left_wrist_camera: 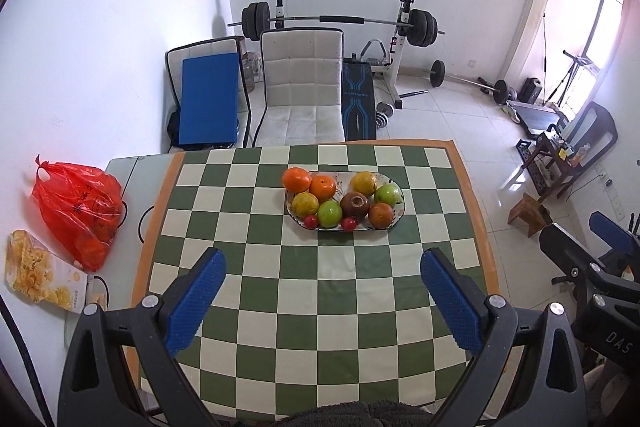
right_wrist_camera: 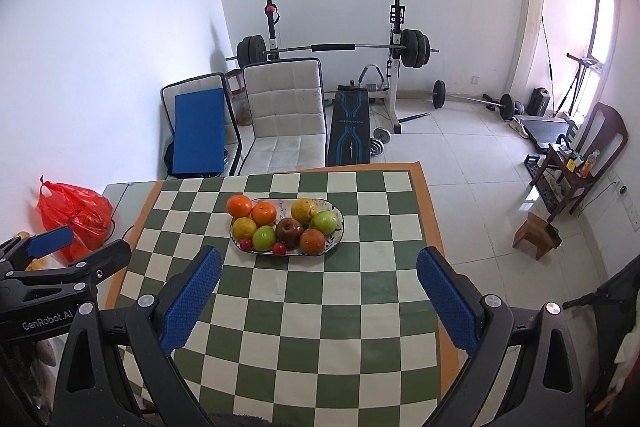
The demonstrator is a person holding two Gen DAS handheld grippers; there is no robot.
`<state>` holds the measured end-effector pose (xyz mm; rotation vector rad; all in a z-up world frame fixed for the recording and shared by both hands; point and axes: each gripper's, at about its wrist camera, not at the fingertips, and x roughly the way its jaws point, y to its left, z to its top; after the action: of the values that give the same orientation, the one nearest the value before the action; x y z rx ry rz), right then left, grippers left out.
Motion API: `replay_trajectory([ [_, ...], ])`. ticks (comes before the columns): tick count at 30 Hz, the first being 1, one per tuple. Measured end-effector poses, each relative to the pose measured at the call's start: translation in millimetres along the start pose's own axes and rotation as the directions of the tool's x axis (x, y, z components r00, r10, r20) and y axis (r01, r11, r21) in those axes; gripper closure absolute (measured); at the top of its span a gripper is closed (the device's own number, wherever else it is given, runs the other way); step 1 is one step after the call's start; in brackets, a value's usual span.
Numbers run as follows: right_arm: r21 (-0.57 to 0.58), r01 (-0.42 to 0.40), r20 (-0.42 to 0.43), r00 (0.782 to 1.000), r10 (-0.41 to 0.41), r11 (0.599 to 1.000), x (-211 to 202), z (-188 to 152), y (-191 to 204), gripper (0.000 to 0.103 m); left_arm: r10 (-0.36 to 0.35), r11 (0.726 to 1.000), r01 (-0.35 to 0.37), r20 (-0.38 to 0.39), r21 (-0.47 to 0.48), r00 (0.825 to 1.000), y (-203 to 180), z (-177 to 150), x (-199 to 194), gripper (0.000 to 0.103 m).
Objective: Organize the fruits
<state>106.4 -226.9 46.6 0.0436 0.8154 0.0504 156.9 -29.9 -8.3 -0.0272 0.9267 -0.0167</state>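
Observation:
An oval white plate rests on the far half of the checkered table. It holds two oranges, two yellow fruits, two green apples, a dark red apple, an orange-red fruit and two small red fruits. My left gripper hangs open above the near table, well short of the plate. My right gripper is open too, nothing between its fingers.
A red plastic bag and a snack packet lie on the grey tabletop left of the green-and-white checkered cloth. A white chair stands behind the table, with a barbell rack beyond. A small wooden stool sits on the floor at right.

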Motion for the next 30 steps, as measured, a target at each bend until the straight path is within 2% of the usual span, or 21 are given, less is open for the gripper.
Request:
replay_trajectory([
  [15,0.009,-0.012,-0.012,1.000,0.012,1.000,9,0,4,0.003,0.015,1.000,-0.015,0.007,-0.013,1.000,7,0,0,0.003],
  [22,0.011,-0.004,-0.020,1.000,0.004,1.000,50,1,1,0.002,0.033,0.999,-0.032,0.010,-0.015,0.999,10,6,23,0.003],
  [30,0.009,0.030,-0.053,0.998,-0.030,0.999,109,0,-4,0.002,0.059,0.998,-0.059,-0.004,-0.017,0.998,11,16,67,0.000],
])
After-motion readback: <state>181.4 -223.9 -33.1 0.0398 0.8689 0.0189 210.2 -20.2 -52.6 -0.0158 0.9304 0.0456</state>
